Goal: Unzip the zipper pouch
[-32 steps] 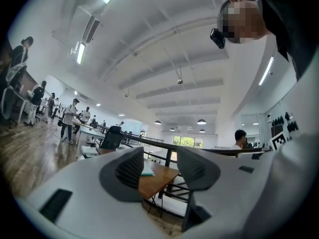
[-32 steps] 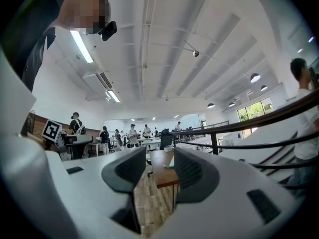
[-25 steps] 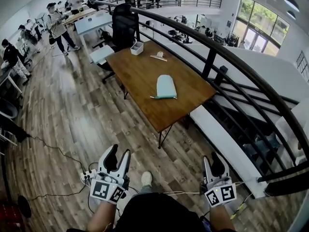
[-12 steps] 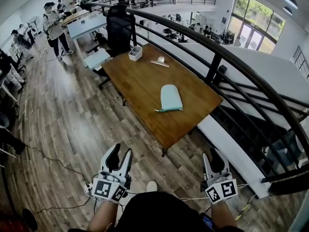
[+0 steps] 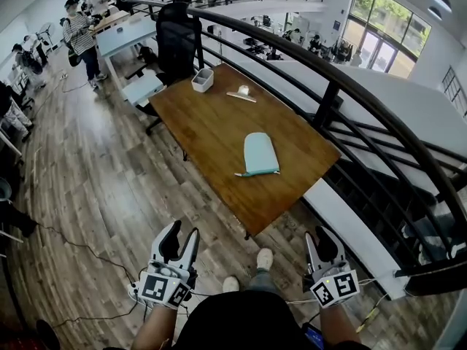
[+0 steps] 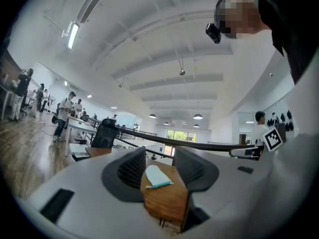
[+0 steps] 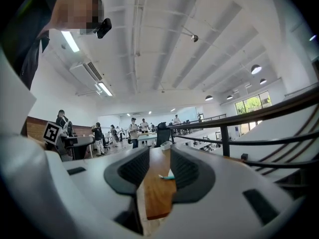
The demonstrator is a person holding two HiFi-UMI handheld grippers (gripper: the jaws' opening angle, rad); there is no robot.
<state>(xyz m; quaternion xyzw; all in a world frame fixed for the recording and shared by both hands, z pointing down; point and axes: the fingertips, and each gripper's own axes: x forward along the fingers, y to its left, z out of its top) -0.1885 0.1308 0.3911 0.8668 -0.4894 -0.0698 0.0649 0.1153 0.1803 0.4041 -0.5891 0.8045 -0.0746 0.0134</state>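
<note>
The light blue zipper pouch (image 5: 260,154) lies flat on the wooden table (image 5: 211,122), its zipper edge toward me. Both grippers are held level over the floor, well short of the table. My left gripper (image 5: 182,232) is open and empty; in the left gripper view the pouch (image 6: 157,177) shows far off between its fingers (image 6: 132,169). My right gripper (image 5: 320,238) is also open with nothing in it, and its jaws have just been closing a little. In the right gripper view only the pouch's end (image 7: 168,176) peeks out on the table (image 7: 153,195).
A small white box (image 5: 203,79) and a flat pale item (image 5: 241,93) sit at the table's far end, with a black office chair (image 5: 179,39) behind. A black railing (image 5: 332,86) runs along the right. Cables and a power strip (image 5: 133,292) lie by my left foot. People stand far left (image 5: 80,31).
The table and pouch have drawn closer and shifted slightly right in the head view as I walked forward. Both grippers stay low at the frame's bottom, carried along.
</note>
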